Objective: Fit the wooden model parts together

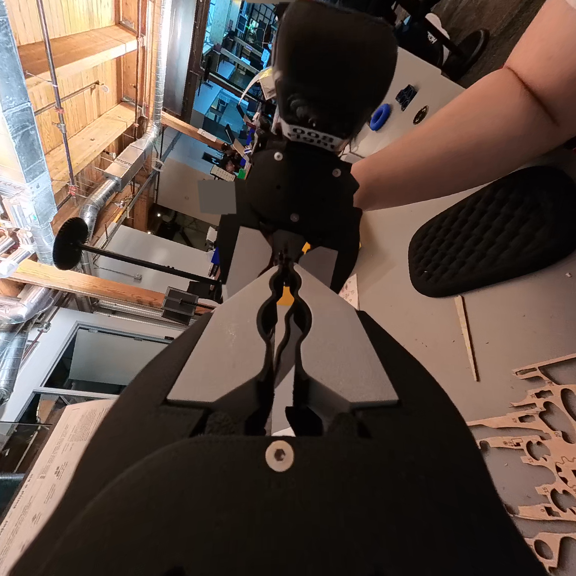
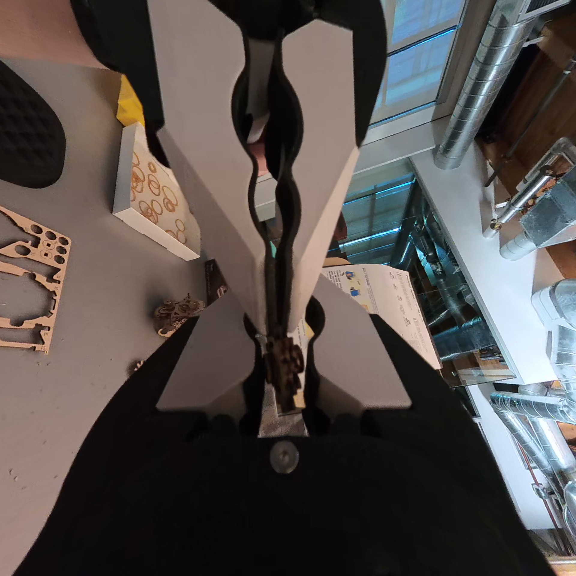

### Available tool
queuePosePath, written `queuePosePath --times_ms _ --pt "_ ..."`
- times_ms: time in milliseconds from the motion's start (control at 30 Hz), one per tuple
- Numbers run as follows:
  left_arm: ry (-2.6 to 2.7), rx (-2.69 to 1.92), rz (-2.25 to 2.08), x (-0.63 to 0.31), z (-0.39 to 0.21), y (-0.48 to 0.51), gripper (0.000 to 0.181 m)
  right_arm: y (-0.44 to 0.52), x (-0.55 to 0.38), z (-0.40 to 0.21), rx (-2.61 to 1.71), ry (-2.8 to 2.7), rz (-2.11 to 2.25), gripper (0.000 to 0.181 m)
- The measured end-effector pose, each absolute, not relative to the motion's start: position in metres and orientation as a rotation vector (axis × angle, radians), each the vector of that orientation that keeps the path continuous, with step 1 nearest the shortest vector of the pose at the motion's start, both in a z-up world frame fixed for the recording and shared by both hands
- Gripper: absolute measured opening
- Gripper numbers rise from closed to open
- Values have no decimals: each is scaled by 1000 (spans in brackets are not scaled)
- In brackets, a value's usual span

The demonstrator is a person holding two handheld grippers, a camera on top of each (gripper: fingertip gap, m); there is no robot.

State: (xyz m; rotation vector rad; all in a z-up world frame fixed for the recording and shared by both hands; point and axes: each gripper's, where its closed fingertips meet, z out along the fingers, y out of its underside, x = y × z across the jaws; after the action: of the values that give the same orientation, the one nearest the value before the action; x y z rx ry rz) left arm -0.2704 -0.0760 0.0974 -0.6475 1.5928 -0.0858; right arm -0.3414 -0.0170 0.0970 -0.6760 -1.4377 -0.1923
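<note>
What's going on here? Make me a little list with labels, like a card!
Left tongs: shut on one end of the wooden gear piece
Right tongs: shut on the same piece, facing the left tongs
Table: grey, with wood crumbs
Wooden sheet: flat on the table, parts punched out
Small built model: on the table, nothing touching it
White box: on the table near the black pad

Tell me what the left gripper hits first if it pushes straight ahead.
Most likely the right gripper: its grey fingers meet the left gripper tip to tip, with a small dark wooden gear part between them. Exact contact is unclear.
</note>
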Motion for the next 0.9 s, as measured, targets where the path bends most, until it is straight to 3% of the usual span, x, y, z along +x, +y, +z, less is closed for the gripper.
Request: queuePosePath --times_ms 400,500,567,633,900 --pt "1593 -551 -71 -269 100 -88 0 -28 -341 107 -586 -1407 -231 11" --pt "1554 -387 65 -269 106 -97 0 -42 -343 126 -471 -1300 -216 16" --pt "1566 -342 151 -268 104 -99 0 -43 -342 134 -431 -1244 -267 45" --pt "1567 -332 183 -268 103 -99 0 -42 -342 132 -450 -1259 -273 36" --pt "1583 -347 186 -265 98 -94 0 -37 -345 119 -484 -1328 -275 30"
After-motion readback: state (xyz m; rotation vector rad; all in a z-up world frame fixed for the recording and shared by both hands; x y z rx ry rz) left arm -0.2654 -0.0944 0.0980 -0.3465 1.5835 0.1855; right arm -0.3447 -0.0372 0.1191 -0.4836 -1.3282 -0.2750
